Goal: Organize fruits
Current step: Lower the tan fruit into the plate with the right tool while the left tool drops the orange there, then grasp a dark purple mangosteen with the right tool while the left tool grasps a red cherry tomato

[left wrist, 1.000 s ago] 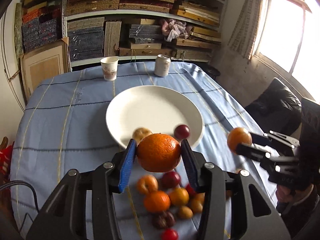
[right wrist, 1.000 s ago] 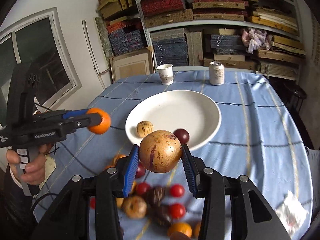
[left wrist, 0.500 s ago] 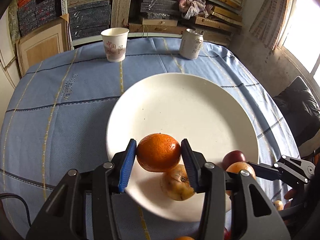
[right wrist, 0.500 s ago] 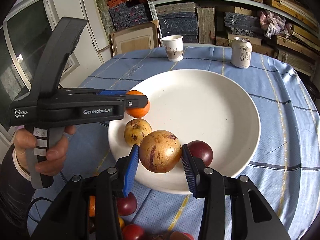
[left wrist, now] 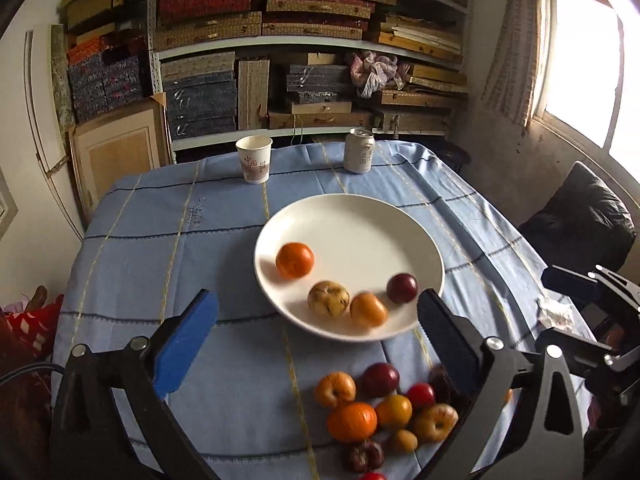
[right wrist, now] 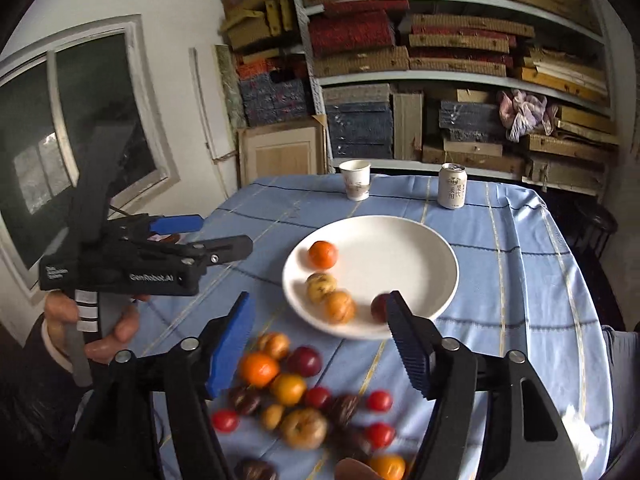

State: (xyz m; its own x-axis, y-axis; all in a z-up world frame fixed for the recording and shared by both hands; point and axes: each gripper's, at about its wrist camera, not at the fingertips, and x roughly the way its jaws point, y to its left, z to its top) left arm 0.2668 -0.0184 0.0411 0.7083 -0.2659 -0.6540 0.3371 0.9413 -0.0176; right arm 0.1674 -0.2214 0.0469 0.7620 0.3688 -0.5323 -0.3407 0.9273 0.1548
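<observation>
A second ago each gripper carried a fruit over the table; now both fruits lie on the white plate (left wrist: 420,240) and both grippers have drawn back toward the near edge. The left gripper (left wrist: 316,328) is opening, its blue pads spread wide with nothing between them; the orange (left wrist: 295,260) it carried sits on the left part of the plate, apart from the others. The right gripper (right wrist: 320,336) is opening too, its jaws moderately wide and empty; the speckled golden fruit (right wrist: 339,306) it bore rests near the plate's near rim, touching a yellow-brown fruit (right wrist: 320,285) and just beside a dark red plum (right wrist: 379,307), which the right finger partly hides.

That makes four fruits on the plate; the rest remain in a loose pile on the blue tablecloth (left wrist: 160,248) at the near side, oranges (left wrist: 352,422), plums, small red tomatoes (right wrist: 379,400) and dark wrinkled fruits among them. Judging from this, the task is early: most of the heap is still to be moved, and both grippers stand free above it, ready for another pick. A paper cup (left wrist: 254,159) and a can (left wrist: 359,155) stand at the far edge, well apart from the work.
</observation>
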